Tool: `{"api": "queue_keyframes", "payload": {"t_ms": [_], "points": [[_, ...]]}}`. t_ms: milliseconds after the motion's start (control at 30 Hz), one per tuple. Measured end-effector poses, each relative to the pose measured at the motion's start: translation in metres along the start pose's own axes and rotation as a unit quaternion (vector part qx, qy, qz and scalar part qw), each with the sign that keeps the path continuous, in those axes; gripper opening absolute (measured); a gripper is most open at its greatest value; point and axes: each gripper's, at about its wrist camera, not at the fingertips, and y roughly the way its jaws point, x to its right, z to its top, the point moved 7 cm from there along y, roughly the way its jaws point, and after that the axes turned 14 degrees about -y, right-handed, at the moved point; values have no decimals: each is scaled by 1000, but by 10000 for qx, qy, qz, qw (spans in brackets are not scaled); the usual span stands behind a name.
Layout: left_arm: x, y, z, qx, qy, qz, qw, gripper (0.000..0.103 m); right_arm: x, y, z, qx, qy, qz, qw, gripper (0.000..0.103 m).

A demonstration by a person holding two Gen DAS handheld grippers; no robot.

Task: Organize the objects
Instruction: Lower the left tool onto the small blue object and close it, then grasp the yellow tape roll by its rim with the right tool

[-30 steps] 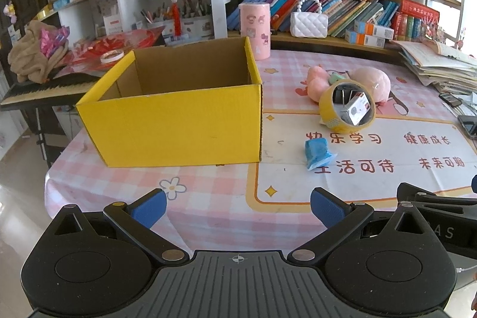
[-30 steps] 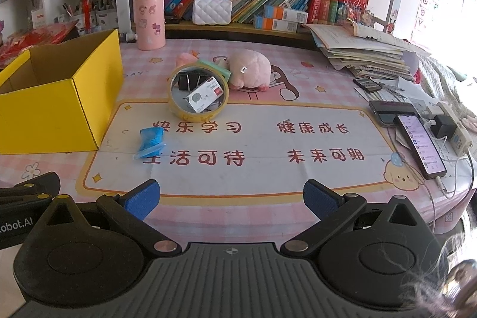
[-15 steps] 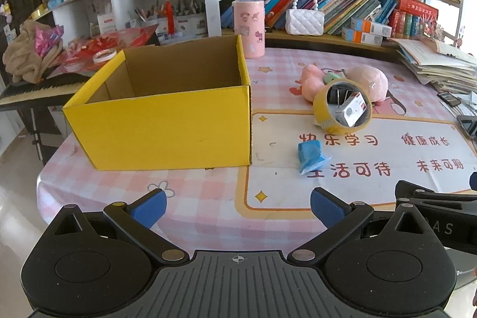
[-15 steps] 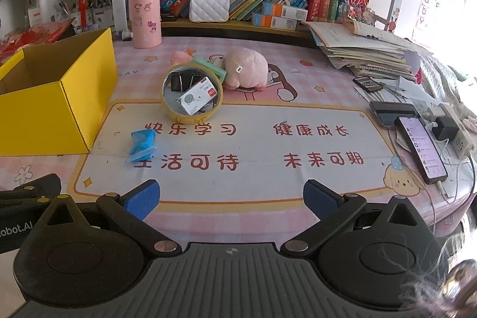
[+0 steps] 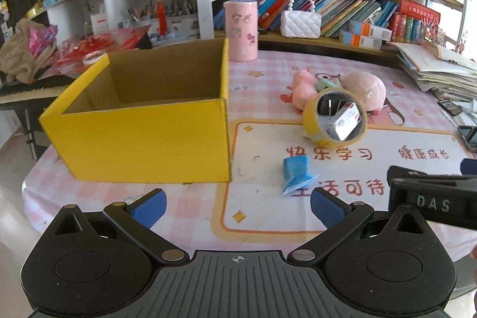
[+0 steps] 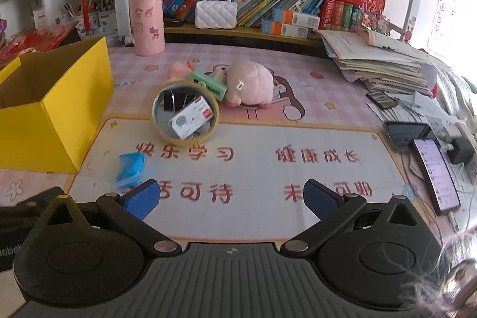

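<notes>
While you hold both tools low over the near edge of the table [image 5: 190,213], your left gripper [image 5: 237,206] is spread wide with nothing between its blue pads [image 5: 149,206], and your right gripper [image 6: 229,198] is just as open and empty. From the left view only a black corner of the right tool shows, cut off at the frame edge.

Just beyond the pads lies a small blue packet [image 6: 129,167] on the mat [image 6: 268,139]; its wrapper is crumpled and you cannot tell what it holds. To its left stands the yellow box [image 5: 143,136], open on top, its floor mostly hidden by the near wall.

Farther out, a tape roll [image 6: 184,116] stands on edge, with a card and black clips seen through its hole. Touching it from behind are a green clip [image 6: 208,82] and a pink plush [image 6: 250,87], whose face is turned down; a second pink piece is half hidden behind the roll.

At the right, two phones [image 6: 429,157] lie by a stack of papers [image 6: 384,61]. At the back, a pink cylinder [image 6: 147,26] and a white purse [image 6: 216,14] sit by the shelves.
</notes>
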Motion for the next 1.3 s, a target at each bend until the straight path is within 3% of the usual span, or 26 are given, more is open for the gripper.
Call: {"api": "queue_keyframes", "payload": {"t_ms": [500,633,767,900,967,1067,1167,1300], "points": [[53,36,5,-152,125,28,9998,101,46,34,39,559,-63,300,9980,103],[66,49,5,-195,269,51,9994,96,57,43,45,617,-68,417,9972,103],[72,71,0,-354,348,143,9987,80,64,52,48,616,-132,537,9966,103],[67,92,-2,-623,37,65,9980,56,69,58,49,638,-193,616,9959,103],[66,99,-1,-649,-55,45,9979,51,70,60,50,660,-255,660,9953,103],[65,109,-2,-753,-105,94,9971,33,69,63,52,703,-378,761,9939,103],[64,109,-4,-782,-158,57,9968,27,64,65,54,742,-510,897,9919,103],[57,94,1,-660,-302,39,9974,26,50,68,59,795,-708,1142,9877,103]]}}
